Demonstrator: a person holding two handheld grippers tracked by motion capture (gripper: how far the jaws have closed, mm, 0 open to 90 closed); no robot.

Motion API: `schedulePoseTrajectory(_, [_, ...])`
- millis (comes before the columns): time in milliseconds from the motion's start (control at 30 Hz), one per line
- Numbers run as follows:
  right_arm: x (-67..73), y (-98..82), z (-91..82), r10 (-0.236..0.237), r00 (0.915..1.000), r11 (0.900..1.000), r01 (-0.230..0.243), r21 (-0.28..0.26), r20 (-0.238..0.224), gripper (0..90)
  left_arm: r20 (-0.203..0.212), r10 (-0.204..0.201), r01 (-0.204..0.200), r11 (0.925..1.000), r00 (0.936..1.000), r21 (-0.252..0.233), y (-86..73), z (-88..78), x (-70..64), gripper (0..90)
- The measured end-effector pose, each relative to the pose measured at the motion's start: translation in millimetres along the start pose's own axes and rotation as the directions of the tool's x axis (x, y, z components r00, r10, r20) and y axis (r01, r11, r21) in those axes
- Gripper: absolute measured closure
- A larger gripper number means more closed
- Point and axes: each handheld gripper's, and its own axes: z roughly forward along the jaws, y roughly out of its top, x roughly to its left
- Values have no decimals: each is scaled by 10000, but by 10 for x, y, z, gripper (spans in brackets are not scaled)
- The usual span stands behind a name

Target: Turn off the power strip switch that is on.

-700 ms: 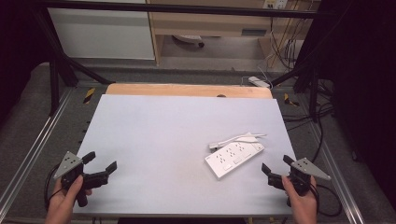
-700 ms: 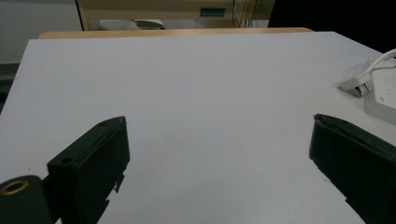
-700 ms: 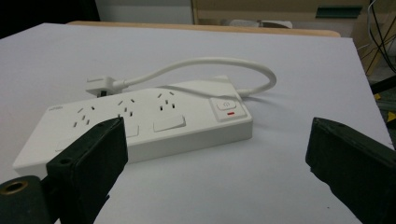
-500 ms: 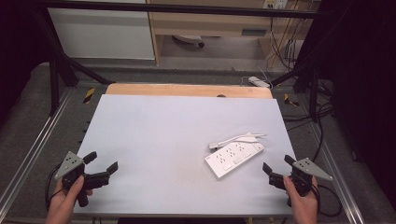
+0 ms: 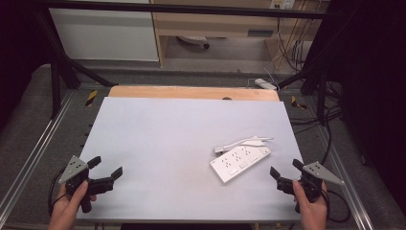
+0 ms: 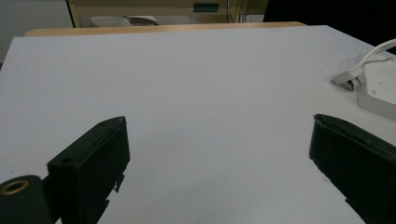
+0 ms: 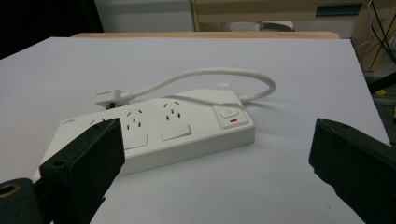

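Looking across the white tabletop (image 5: 182, 139), I see bare room at centre and left; the power strip (image 5: 240, 161) lies near its right edge, plug (image 5: 219, 149) beside it; my right claw (image 5: 286, 173) gapes wide close by; my left claw (image 5: 106, 166) gapes wide at the near-left corner.

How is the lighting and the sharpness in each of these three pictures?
High view: table evenly lit, surroundings dark, slightly soft. Left gripper view: left claw is dark and a little blurred, the tabletop is bright. Right gripper view: power strip is sharp, with a soft shadow beneath its cable.
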Motion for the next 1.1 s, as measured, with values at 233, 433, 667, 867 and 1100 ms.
schedulePoseTrajectory(233, [26,43,-58,132,9999,9988,-132,-474,-14,34,-19,-24,24,10000,10000,-75,3,3,1,50])
schedulePoseTrajectory(433, [44,100,-95,102,9999,9966,-103,-817,-19,33,15,-11,12,10000,10000,-94,2,4,0,50])
schedulePoseTrajectory(667, [85,208,-118,-12,10000,9950,14,-1000,25,31,16,40,-40,10000,10000,-27,0,-3,-1,50])
schedulePoseTrajectory(867, [121,280,-91,-173,9998,9947,170,-1017,-15,29,23,51,-51,10000,10000,-40,-2,1,-6,50])
schedulePoseTrajectory(1100, [175,345,-67,-447,9990,9939,434,-1014,-101,26,8,101,-101,9999,9999,-50,-1,-2,-6,50])
